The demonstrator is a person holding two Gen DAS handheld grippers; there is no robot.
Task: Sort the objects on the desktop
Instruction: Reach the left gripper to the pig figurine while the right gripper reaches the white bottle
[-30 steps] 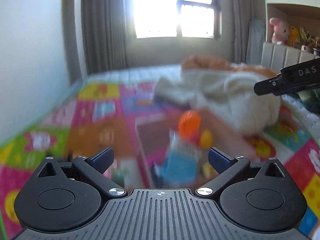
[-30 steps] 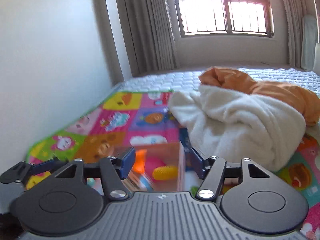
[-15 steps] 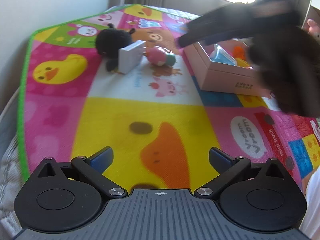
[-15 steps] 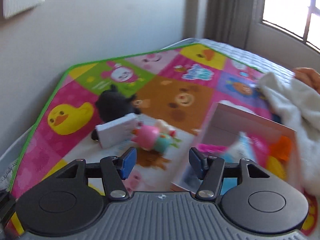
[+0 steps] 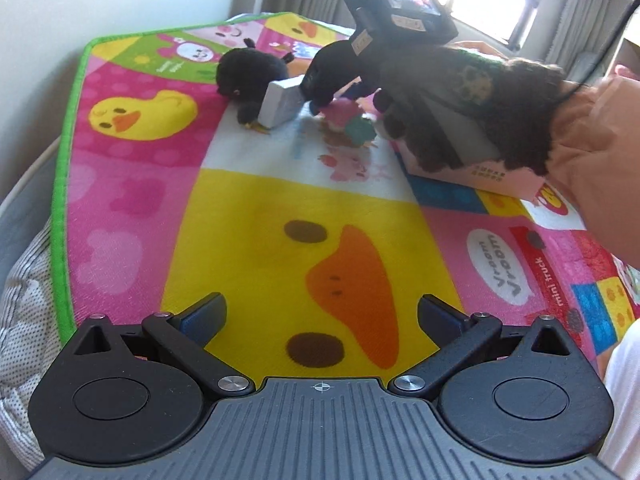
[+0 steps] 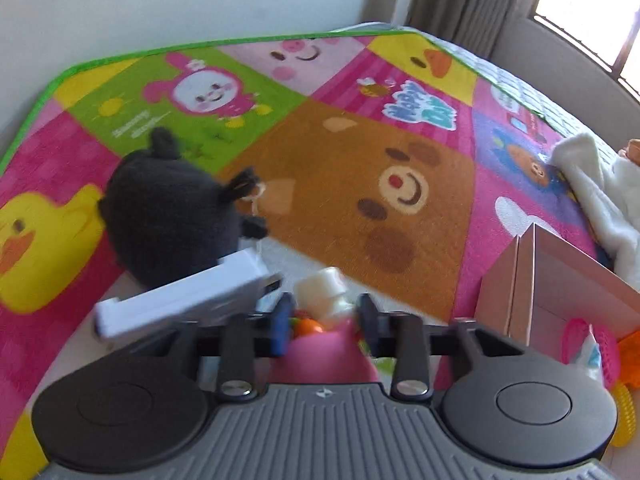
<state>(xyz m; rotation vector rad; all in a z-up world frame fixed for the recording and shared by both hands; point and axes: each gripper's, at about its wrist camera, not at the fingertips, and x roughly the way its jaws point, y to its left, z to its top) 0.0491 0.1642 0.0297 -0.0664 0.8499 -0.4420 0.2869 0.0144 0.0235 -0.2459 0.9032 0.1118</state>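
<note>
Pink toy [image 6: 324, 354] — right gripper [image 6: 323, 322] fingers closing around it.

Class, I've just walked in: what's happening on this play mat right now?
A person is sorting toys into a pink box. The right tool has just been closing around a small pink toy figure lying beside a white block and a black plush; whether its pads press yet is unclear. The left tool hangs open over the mat, holding nothing.
</note>
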